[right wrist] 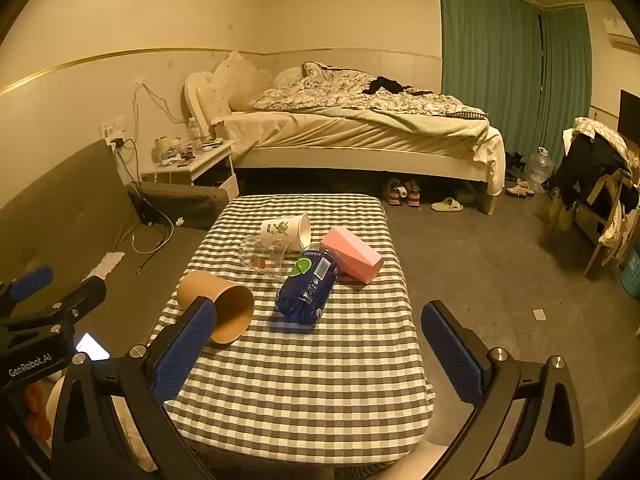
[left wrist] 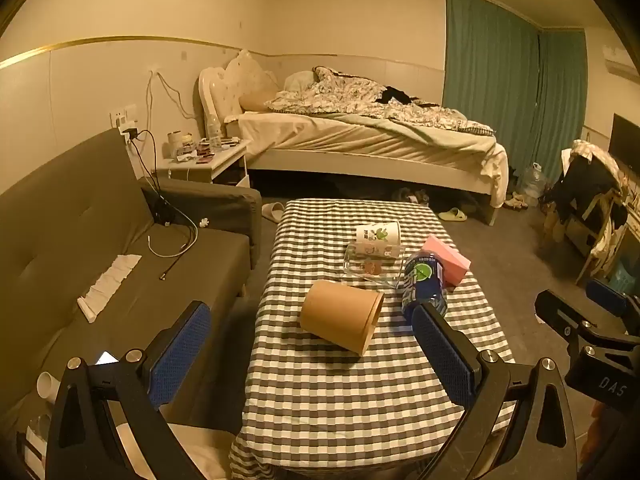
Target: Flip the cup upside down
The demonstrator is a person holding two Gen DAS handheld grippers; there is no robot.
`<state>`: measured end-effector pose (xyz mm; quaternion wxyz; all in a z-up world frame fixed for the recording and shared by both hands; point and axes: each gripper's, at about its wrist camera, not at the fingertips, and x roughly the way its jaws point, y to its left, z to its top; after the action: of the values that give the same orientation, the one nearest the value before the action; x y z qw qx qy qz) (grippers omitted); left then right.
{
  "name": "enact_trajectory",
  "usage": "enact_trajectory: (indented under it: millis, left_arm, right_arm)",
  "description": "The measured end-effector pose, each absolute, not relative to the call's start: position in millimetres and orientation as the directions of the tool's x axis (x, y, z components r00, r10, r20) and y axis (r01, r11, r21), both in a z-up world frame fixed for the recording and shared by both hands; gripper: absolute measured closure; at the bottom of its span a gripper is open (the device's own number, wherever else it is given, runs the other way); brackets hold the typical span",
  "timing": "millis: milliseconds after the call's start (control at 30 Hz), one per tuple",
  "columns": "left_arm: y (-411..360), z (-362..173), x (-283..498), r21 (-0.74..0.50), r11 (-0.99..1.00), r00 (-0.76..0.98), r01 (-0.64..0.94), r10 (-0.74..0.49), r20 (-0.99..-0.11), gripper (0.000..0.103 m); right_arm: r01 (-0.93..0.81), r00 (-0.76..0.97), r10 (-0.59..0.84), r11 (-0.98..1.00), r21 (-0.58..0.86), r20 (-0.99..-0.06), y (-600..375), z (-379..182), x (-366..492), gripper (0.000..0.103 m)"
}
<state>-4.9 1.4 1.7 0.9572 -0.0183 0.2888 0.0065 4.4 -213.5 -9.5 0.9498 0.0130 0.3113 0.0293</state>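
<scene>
A brown paper cup (left wrist: 340, 318) lies on its side on the checkered table (left wrist: 320, 400), mouth toward the near right; it also shows in the right wrist view (right wrist: 218, 304). A white printed cup (left wrist: 378, 233) lies on its side farther back, also in the right wrist view (right wrist: 286, 229). A clear glass cup (left wrist: 370, 260) lies beside it, seen too in the right wrist view (right wrist: 262, 256). My left gripper (left wrist: 312, 356) is open and empty, held above the table just short of the brown cup. My right gripper (right wrist: 320, 354) is open and empty over the table's near part.
A blue bottle (right wrist: 310, 284) lies on its side mid-table, next to a pink box (right wrist: 352, 254). A grey sofa (left wrist: 100, 248) with cables stands left of the table. A bed (left wrist: 360, 136) is behind; a chair with clothes (left wrist: 592, 196) is at right.
</scene>
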Motion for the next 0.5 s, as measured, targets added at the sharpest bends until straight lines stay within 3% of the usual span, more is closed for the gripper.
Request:
enact_trajectory:
  millis: [500]
  left_arm:
    - [0.5,-6.5,0.1,-0.031,0.999,0.811,-0.037,0.012,-0.585,0.0]
  right_arm:
    - [-0.047,0.806,0.067,0.998,0.048,-0.588,-215.8,-18.1,5.9,0.0]
